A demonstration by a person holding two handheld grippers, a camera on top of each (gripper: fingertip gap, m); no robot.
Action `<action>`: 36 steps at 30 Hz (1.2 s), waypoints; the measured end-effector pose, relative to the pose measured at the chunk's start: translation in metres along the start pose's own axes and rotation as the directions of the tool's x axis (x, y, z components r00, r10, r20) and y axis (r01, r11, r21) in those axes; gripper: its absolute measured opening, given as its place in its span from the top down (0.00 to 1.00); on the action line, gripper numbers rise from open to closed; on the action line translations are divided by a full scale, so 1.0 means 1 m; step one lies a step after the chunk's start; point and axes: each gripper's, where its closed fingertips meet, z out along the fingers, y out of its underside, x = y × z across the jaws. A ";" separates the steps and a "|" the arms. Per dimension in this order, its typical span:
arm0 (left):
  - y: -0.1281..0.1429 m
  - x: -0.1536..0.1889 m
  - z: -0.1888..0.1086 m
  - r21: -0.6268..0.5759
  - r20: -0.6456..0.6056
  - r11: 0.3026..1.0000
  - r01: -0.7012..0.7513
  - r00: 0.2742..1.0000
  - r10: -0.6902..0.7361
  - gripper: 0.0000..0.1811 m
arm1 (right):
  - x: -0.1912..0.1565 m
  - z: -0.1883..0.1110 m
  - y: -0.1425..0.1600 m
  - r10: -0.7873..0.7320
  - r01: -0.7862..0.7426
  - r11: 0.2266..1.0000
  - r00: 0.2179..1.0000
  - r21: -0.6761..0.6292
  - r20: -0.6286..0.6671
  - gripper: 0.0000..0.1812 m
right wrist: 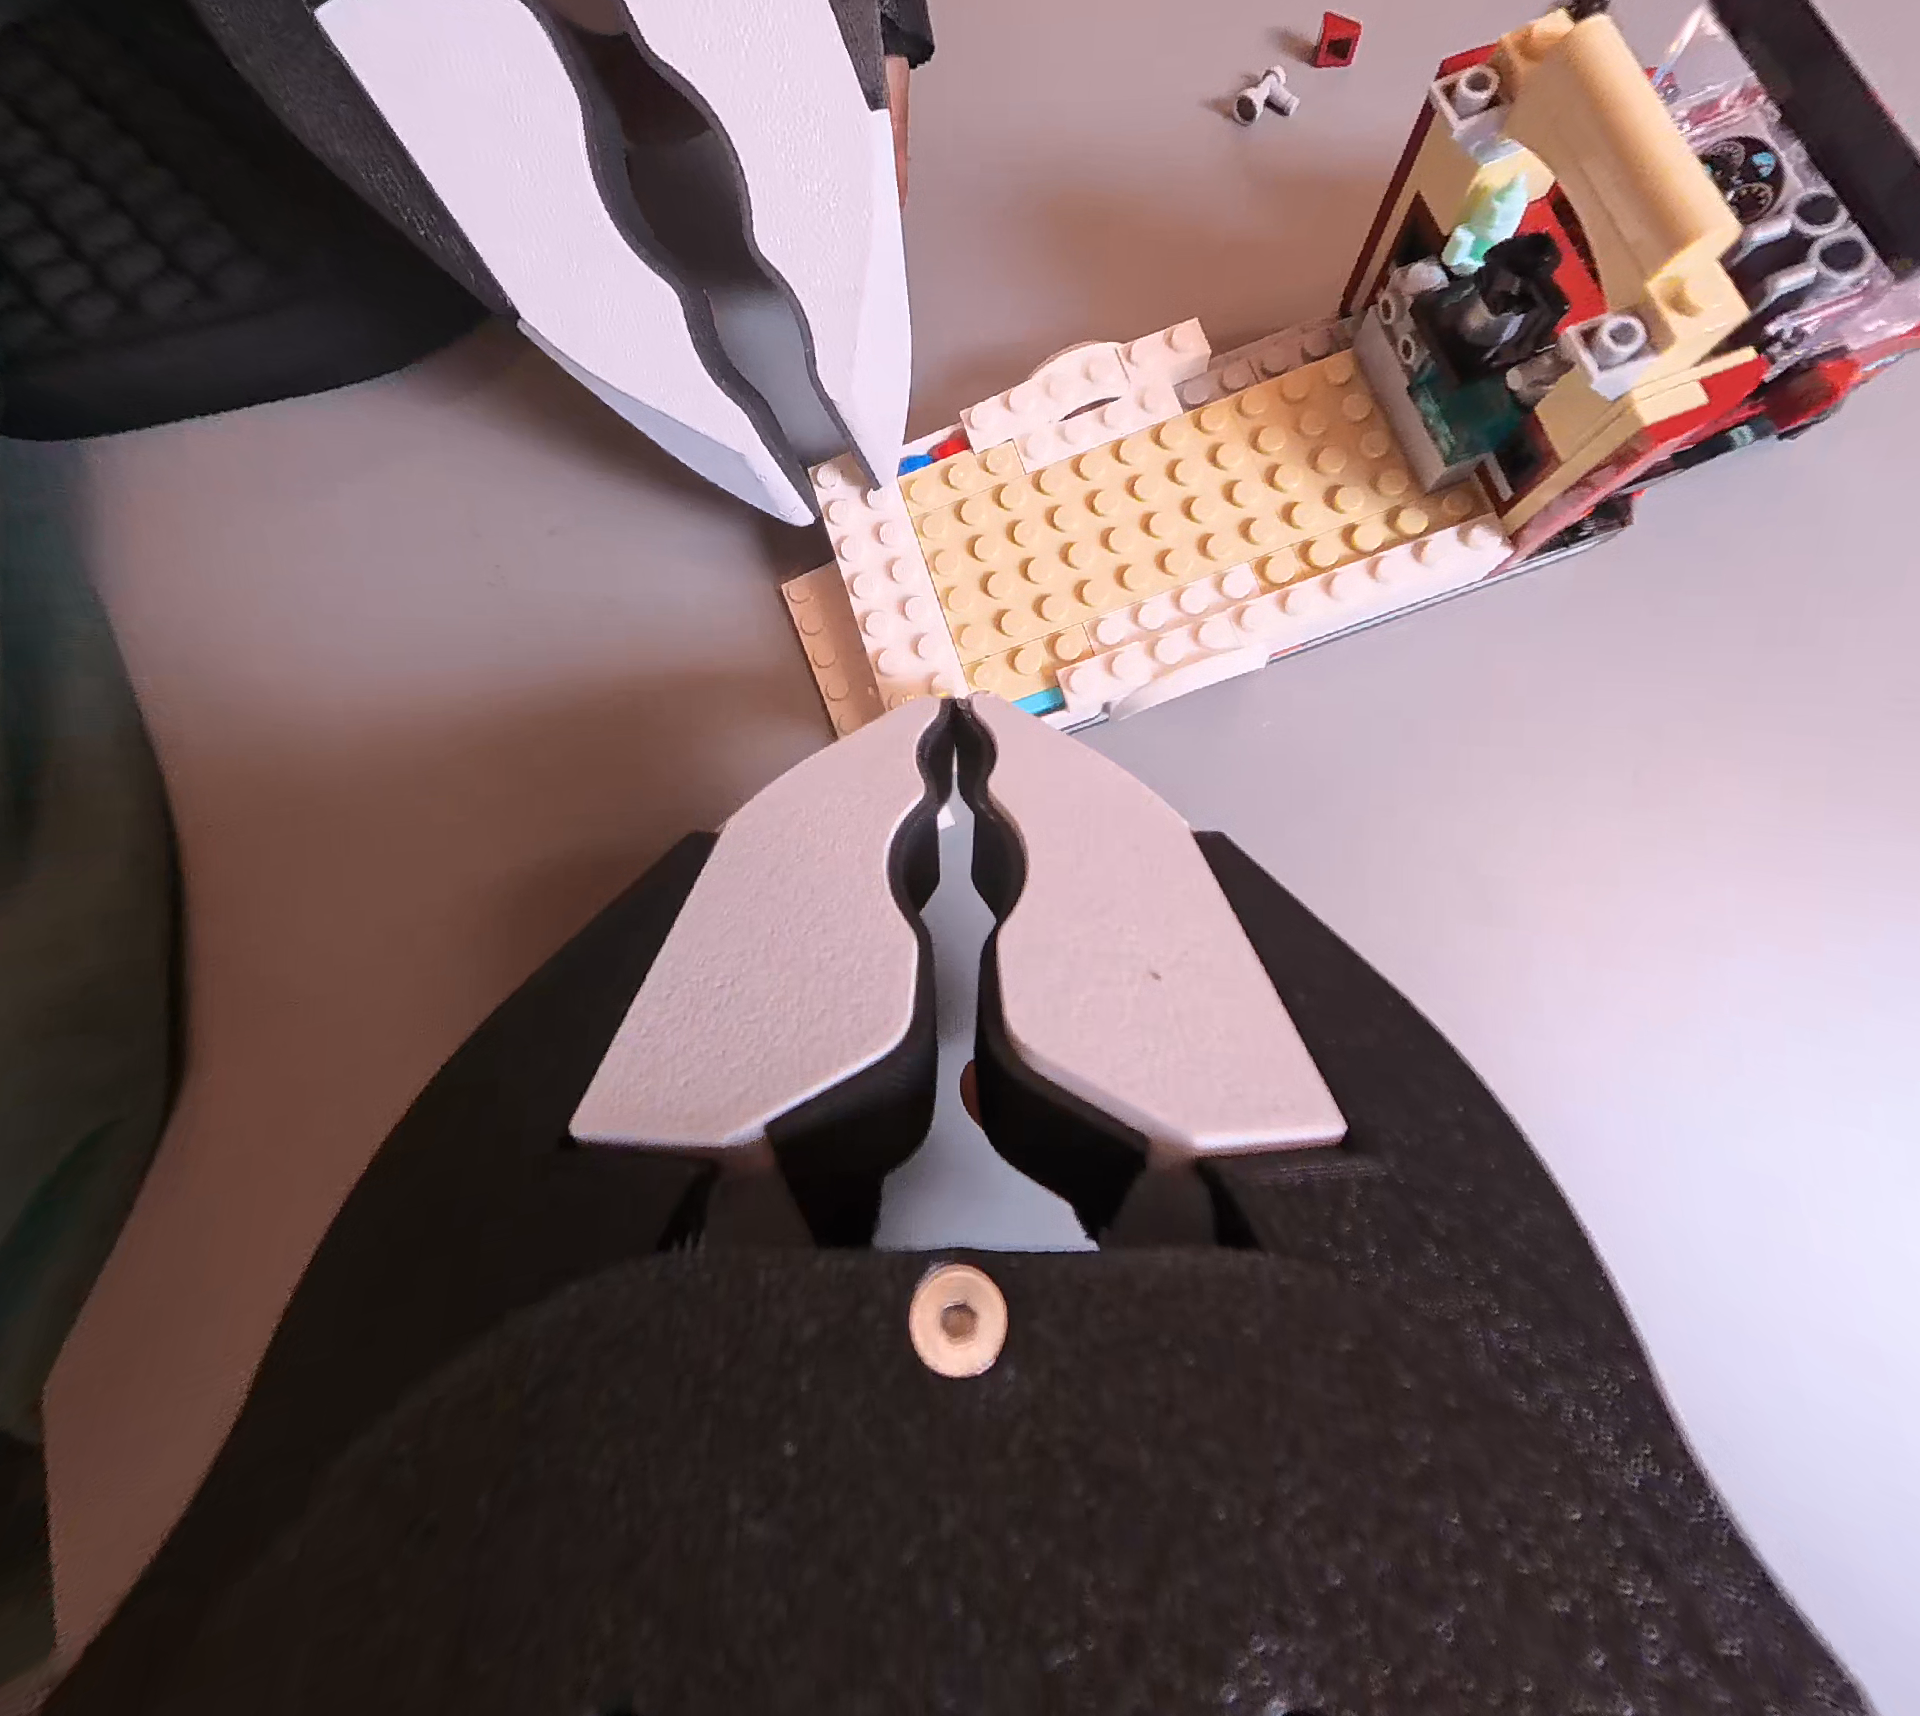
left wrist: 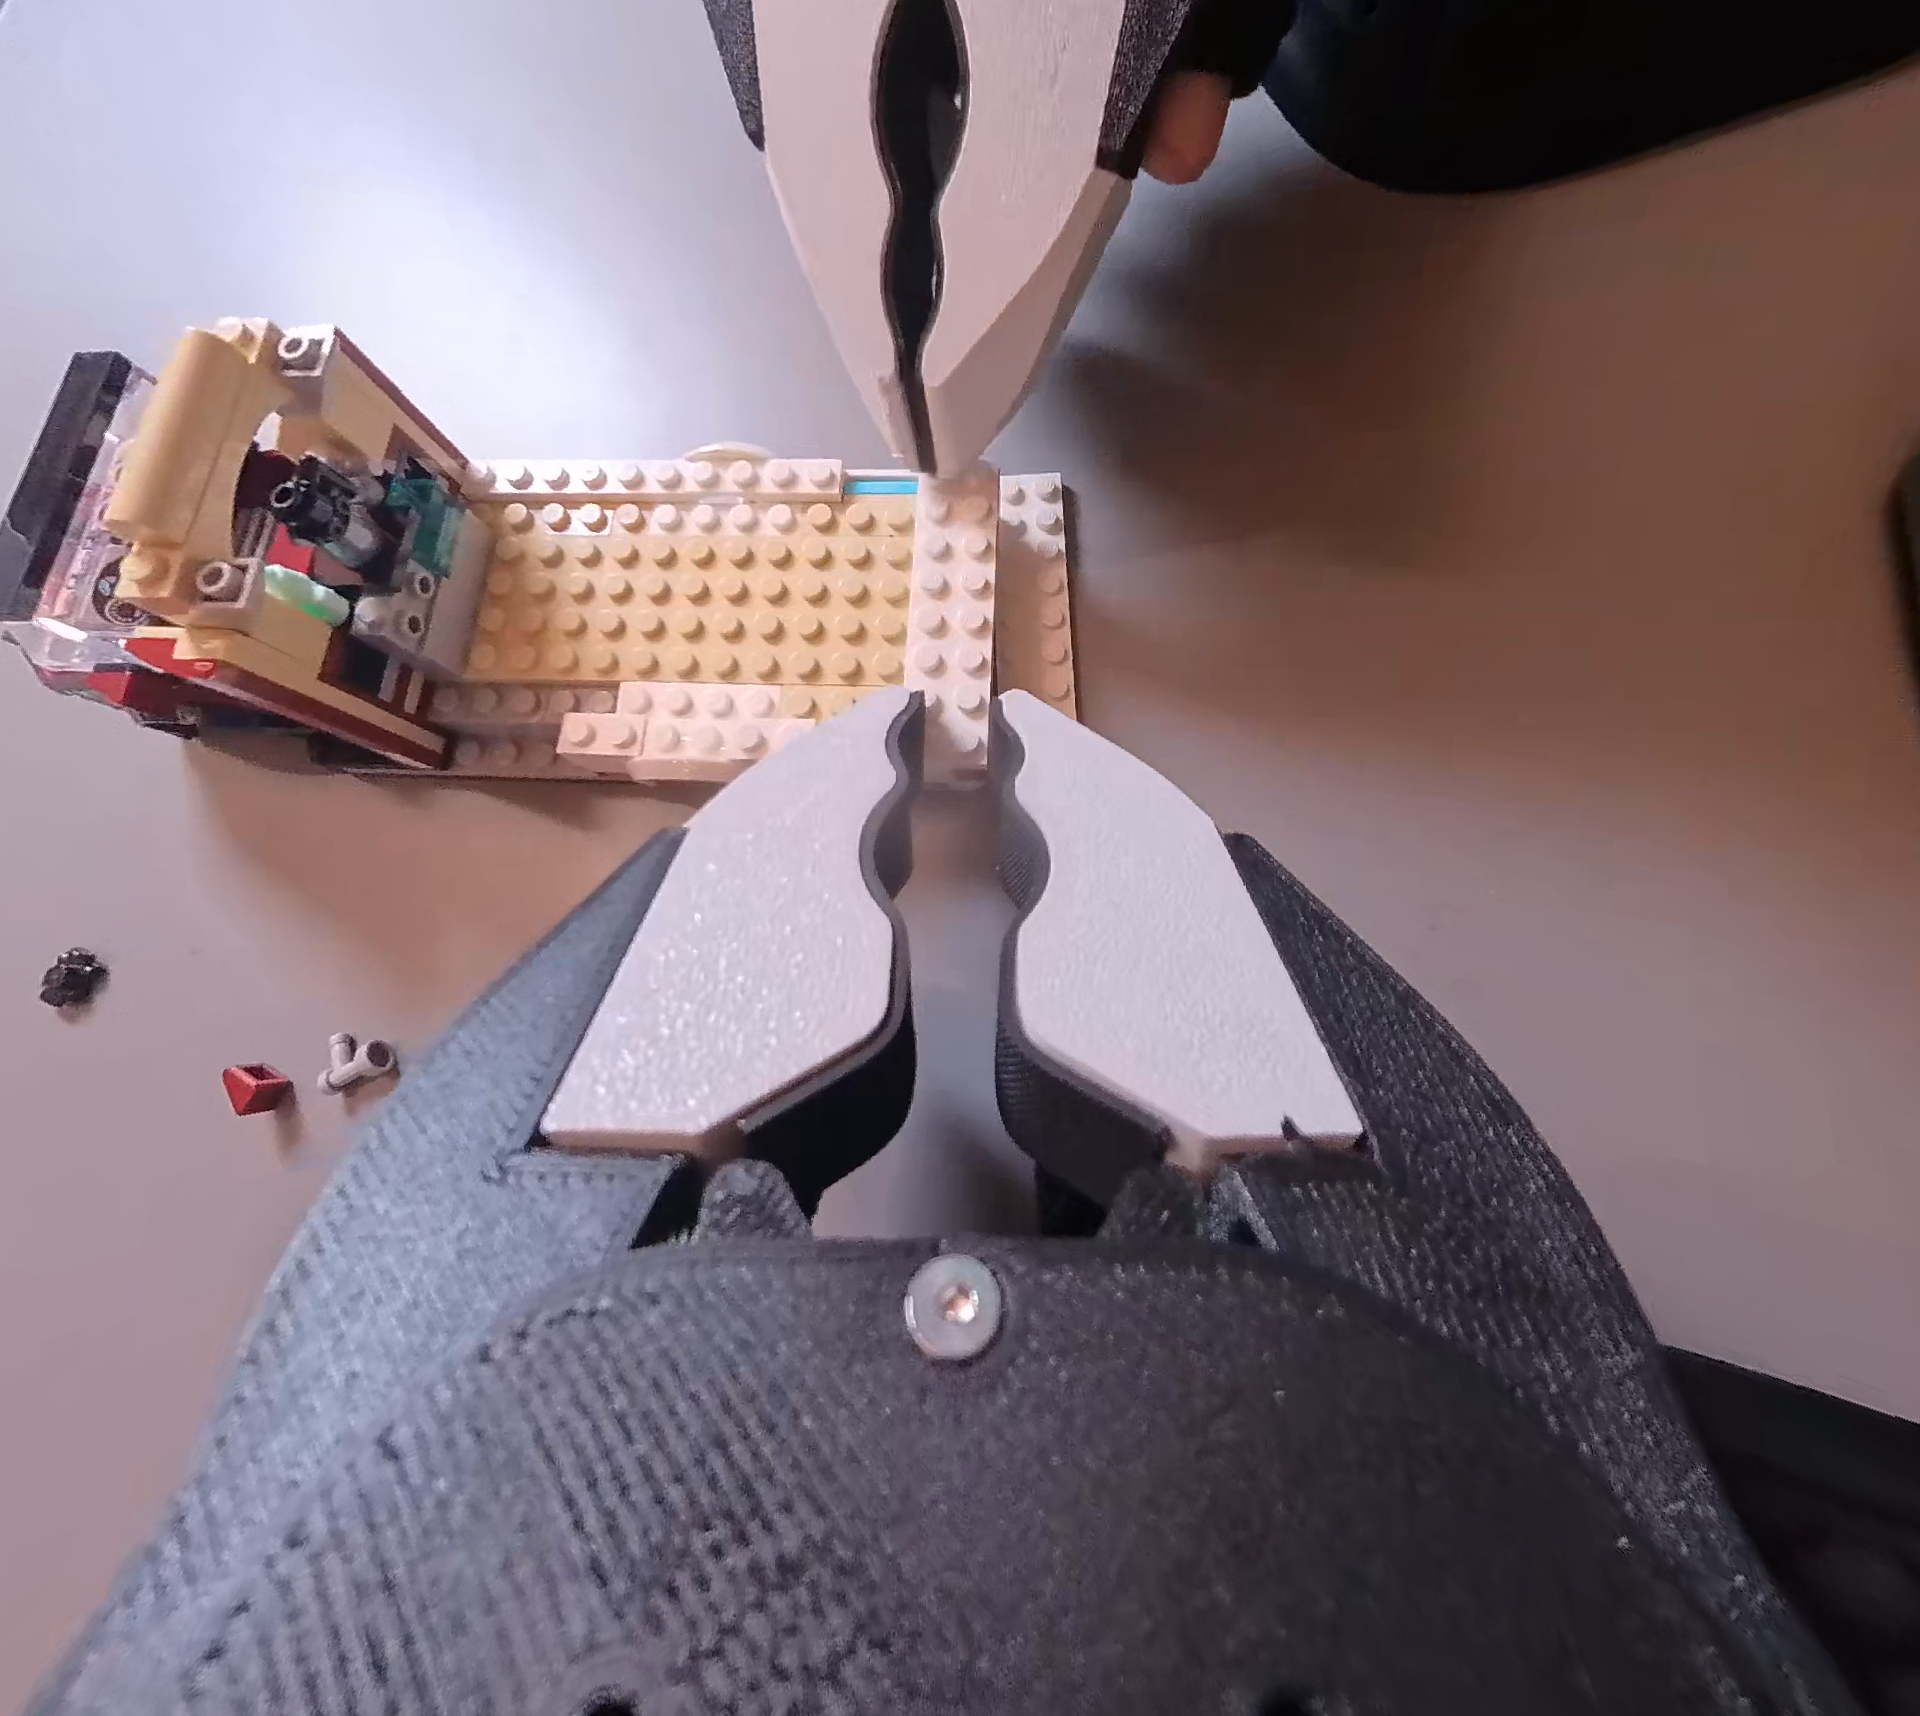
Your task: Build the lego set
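A red piece (left wrist: pixel 249 1087) and a grey piece (left wrist: pixel 356 1061) lay loose at lower left. The lego model (left wrist: pixel 582 617) sat centre-left on the table (left wrist: pixel 1455 731). At centre, the left gripper (left wrist: pixel 958 716) straddled the white brick (left wrist: pixel 956 617) with narrowly parted jaws; the right gripper (left wrist: pixel 925 461), jaws closed empty, pressed the brick's far end.

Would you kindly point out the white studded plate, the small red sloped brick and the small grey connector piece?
White studded plate (left wrist: pixel 957 601): left wrist view, studded top.
Small red sloped brick (left wrist: pixel 250 1088): left wrist view, slanted face.
Small grey connector piece (left wrist: pixel 356 1060): left wrist view, middle.
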 end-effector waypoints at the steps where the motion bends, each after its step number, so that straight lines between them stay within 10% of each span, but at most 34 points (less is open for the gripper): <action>1: 0.000 0.000 0.000 -0.001 0.000 1.000 0.002 1.000 -0.002 0.94 | 0.000 0.001 0.000 -0.001 0.001 1.000 1.000 -0.005 -0.001 1.00; 36: 0.030 -0.002 -0.004 -0.054 0.098 0.995 0.089 0.992 -0.083 0.82 | -0.013 0.036 -0.031 -0.168 0.148 0.964 0.983 -0.220 -0.074 1.00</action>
